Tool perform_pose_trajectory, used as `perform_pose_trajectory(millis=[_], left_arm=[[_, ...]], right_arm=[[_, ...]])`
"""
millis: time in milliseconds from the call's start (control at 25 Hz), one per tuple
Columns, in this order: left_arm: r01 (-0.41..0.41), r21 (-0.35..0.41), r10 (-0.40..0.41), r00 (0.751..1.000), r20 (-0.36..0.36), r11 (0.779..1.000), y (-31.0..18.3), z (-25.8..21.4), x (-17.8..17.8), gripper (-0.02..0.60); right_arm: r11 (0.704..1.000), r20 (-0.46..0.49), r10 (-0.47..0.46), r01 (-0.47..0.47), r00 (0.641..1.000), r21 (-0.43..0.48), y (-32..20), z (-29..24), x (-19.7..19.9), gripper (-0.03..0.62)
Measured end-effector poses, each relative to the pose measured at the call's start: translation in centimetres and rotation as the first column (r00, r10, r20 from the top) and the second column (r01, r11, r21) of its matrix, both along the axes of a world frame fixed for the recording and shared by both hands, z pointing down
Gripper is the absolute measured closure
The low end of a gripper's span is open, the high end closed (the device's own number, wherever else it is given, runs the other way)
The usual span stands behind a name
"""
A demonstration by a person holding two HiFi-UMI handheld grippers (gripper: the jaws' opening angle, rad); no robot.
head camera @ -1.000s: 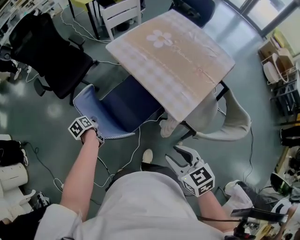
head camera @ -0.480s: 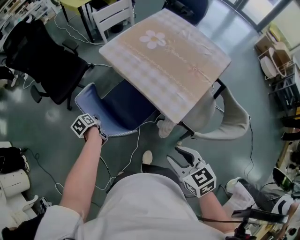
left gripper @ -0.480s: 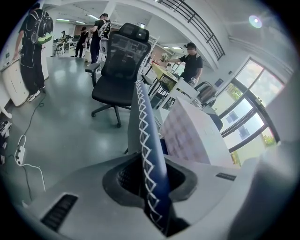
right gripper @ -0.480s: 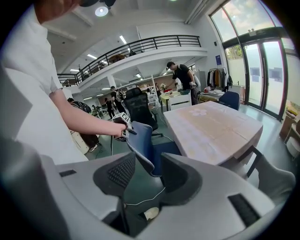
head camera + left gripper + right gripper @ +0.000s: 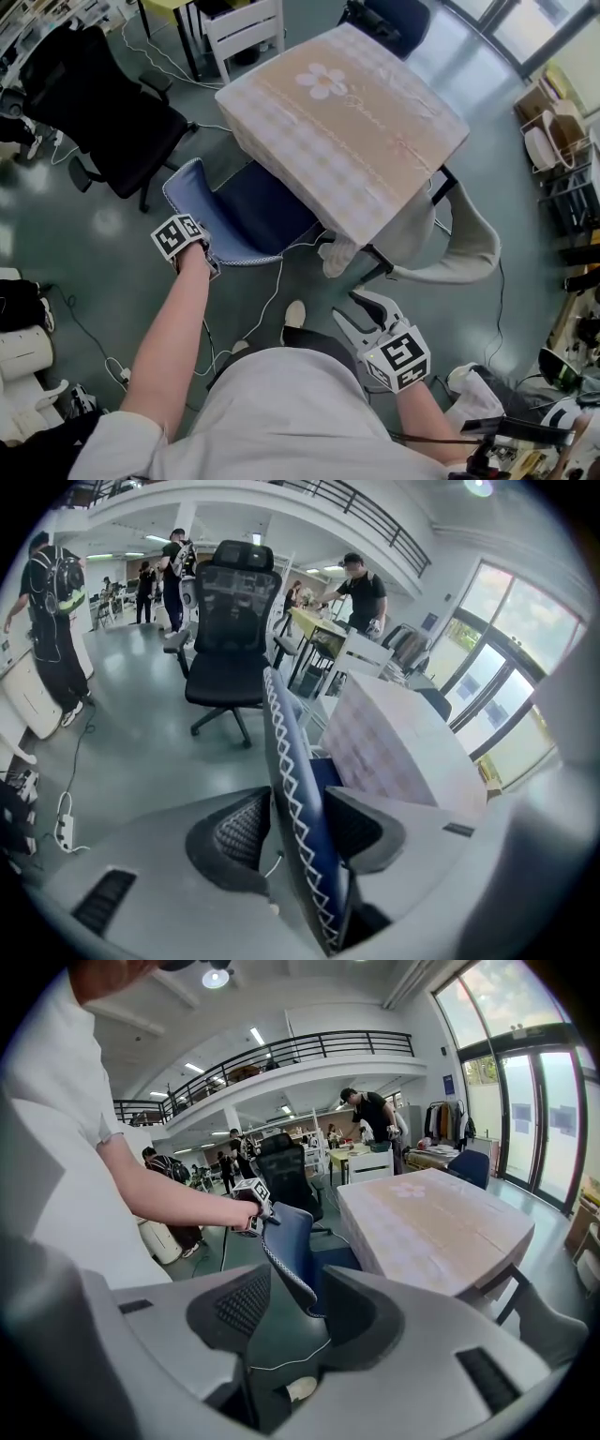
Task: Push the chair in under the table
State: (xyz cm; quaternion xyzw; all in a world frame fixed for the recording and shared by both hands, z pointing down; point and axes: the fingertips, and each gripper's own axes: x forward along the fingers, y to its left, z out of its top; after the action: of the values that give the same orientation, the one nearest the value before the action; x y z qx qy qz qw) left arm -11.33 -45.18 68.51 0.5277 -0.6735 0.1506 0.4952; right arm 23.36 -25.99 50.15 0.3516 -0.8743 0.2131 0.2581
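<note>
Two hand-held grippers in view. The left hand-held gripper is opening its jaws astride the blue chair's backrest; the right hand-held gripper is held near the body, jaws apart, empty. The seat sits partly under the worktop's near-left edge — the push looks nearly done. Next, likely withdraw, or nudge the backrest farther in.

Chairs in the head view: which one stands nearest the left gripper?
The blue chair with white zigzag stitching, seat partly under the table: its backrest stands between the left gripper's opening jaws. The black office chair stands farther off.
</note>
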Motion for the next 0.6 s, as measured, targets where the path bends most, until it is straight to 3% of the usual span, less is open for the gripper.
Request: perform_pose_trajectory(millis=[160, 280, 480, 600], left_arm=[[-0.023, 0.121, 0.023, 1.000, -0.001, 0.992, -0.5, -4.1, -1.3, 0.405], [-0.086, 0.218, 0.092, 0.996, -0.018, 0.972, 0.6, -7.6, -1.8, 0.407], [-0.224, 0.321, 0.242, 0.970, -0.017, 0.920, 4.9, -12.2, -2.5, 0.416], [-0.303, 0.386, 0.330, 0.944, -0.002, 0.871, 8.5, -14.9, -2.8, 0.452]], right_arm=[[1.000, -0.007, 0.004, -0.003, 1.000, 0.013, 0.6, -0.1, -1.0, 0.414], [0.999, -0.008, -0.003, 0.003, 1.000, 0.034, 1.0, -0.6, -2.5, 0.414], [0.997, -0.011, -0.020, 0.021, 1.000, 0.077, 2.2, -1.6, -6.0, 0.415], [0.995, -0.009, -0.047, 0.048, 0.999, 0.085, 3.8, -2.0, -8.7, 0.419]])
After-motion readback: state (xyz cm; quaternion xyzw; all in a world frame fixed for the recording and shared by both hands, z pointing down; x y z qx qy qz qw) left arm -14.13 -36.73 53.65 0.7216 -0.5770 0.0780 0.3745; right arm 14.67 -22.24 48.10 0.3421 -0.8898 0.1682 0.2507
